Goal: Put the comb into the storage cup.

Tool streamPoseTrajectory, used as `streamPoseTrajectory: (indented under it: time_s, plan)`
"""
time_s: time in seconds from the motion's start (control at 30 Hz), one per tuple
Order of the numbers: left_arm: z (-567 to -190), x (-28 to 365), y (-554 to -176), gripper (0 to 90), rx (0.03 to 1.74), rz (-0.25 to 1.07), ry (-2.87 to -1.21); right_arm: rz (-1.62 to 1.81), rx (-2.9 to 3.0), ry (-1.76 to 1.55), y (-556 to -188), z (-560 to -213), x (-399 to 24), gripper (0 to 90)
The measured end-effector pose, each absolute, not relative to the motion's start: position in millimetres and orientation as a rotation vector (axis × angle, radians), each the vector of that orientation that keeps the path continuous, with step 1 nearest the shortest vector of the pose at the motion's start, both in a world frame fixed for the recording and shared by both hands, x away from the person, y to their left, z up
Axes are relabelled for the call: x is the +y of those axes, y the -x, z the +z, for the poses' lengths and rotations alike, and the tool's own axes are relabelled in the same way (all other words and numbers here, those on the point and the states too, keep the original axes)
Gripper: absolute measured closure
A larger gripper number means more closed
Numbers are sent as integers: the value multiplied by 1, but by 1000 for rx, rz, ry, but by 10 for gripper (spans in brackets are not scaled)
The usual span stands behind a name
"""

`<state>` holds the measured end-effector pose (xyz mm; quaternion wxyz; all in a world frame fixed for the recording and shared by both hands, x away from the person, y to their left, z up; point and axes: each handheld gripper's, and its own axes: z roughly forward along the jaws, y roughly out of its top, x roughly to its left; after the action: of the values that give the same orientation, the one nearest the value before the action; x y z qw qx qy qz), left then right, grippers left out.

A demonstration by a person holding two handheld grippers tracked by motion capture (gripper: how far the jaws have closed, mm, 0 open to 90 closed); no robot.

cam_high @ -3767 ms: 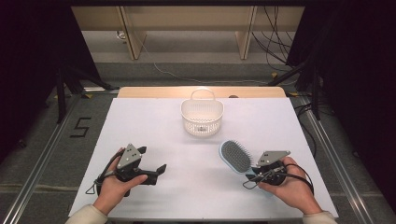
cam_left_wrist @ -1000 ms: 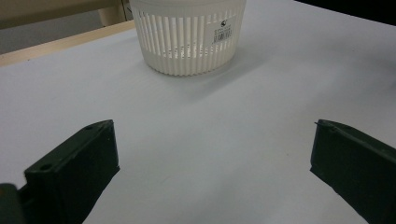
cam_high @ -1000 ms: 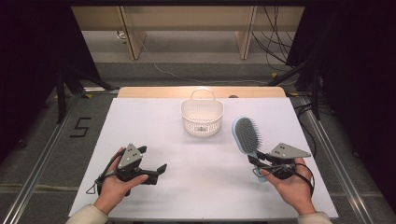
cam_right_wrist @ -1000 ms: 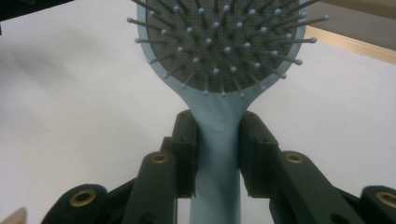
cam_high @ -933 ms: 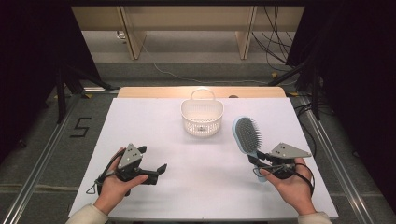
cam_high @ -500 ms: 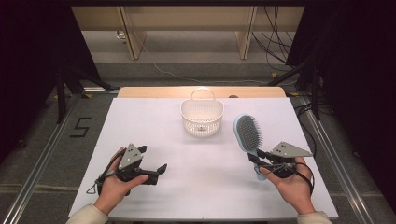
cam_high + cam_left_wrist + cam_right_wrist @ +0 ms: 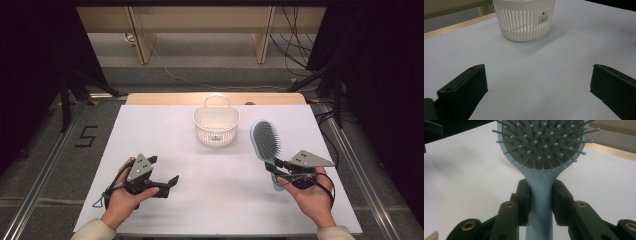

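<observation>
- Two grippers are in my hands: my right gripper [image 7: 277,170] is clamped on the neck of a pale blue paddle hairbrush [image 7: 265,140], and my left gripper [image 7: 162,176] rests on the white table [image 7: 165,130] with its jaws spread wide and nothing between them.
- From the table's middle, the hairbrush sits at about 3 o'clock, head raised off the surface and tipped toward 12, bristles facing me.
- Off its head at roughly 10 o'clock stands the white slotted basket [image 7: 216,128], near but not touching.
- Handling, as I judge it: the brush looks light and rigid, its smooth plastic handle likely slippery, so the pads [image 7: 523,195] pinching just below the head should stop it swinging.
- Bristle pins [image 7: 541,140] look springy; I would keep my grip off them and off the cushion.
</observation>
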<state>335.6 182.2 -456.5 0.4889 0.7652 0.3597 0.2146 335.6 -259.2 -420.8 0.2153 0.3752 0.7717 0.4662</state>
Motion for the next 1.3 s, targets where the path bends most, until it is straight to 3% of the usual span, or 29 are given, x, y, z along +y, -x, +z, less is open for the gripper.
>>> streamPoseTrajectory:
  time_s: [1.3]
  plan:
    - [-456,182,-336,4,877,520,-1854,1324,2082,-1058,-341,-416,-257,704]
